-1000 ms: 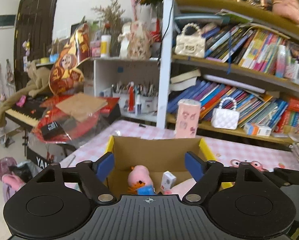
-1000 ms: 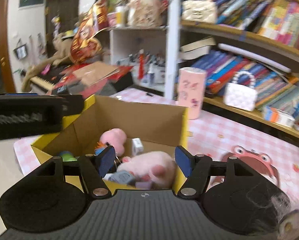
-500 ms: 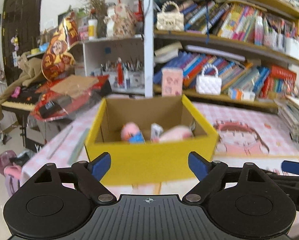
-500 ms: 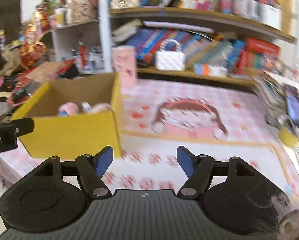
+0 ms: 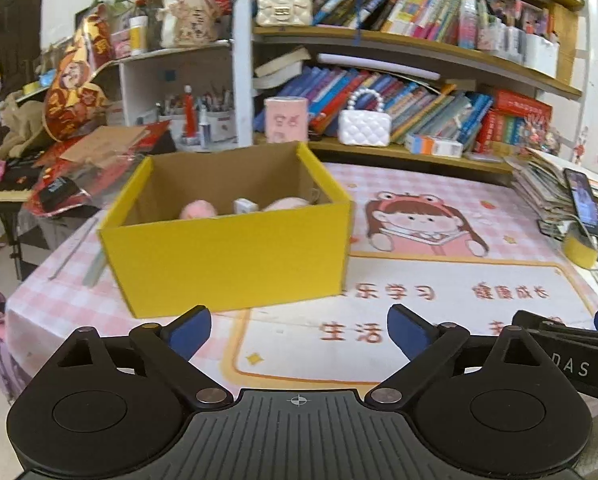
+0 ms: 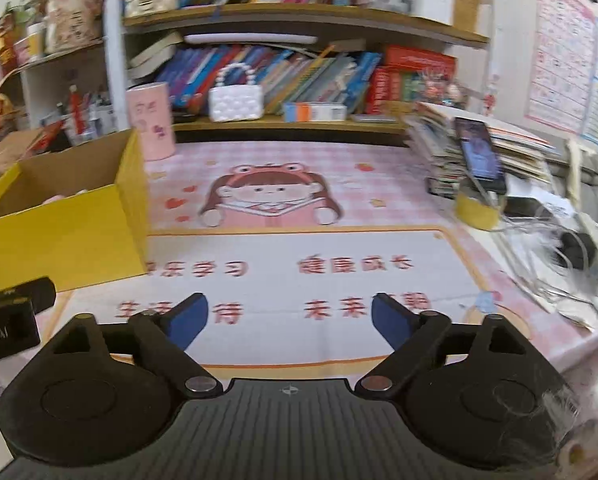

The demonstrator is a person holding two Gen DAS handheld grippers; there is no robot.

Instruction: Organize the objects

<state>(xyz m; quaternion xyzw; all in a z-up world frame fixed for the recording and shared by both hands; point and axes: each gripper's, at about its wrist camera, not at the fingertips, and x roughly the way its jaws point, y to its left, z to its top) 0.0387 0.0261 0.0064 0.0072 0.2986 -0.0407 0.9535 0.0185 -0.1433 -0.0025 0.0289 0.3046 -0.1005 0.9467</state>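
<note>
A yellow cardboard box (image 5: 235,256) stands on the left of the table, also in the right wrist view (image 6: 59,236). Inside it lie pink plush toys (image 5: 198,210) and a small white box (image 5: 246,205). My left gripper (image 5: 299,332) is open and empty, held back from the box near the table's front edge. My right gripper (image 6: 289,316) is open and empty over the printed mat (image 6: 299,276), to the right of the box. The right gripper's body shows at the right of the left wrist view (image 5: 567,344).
A pink cylinder (image 5: 286,119) and a white handbag (image 5: 363,127) stand by the bookshelf behind the box. A stack of books (image 6: 451,152), a phone on a yellow stand (image 6: 479,184) and tangled cables (image 6: 555,240) fill the table's right side. Clutter lies left of the table (image 5: 79,160).
Both grippers have pulled back from over the box towards the table's front edge. The right gripper has also swung right, over the mat. Both stay open and empty.
</note>
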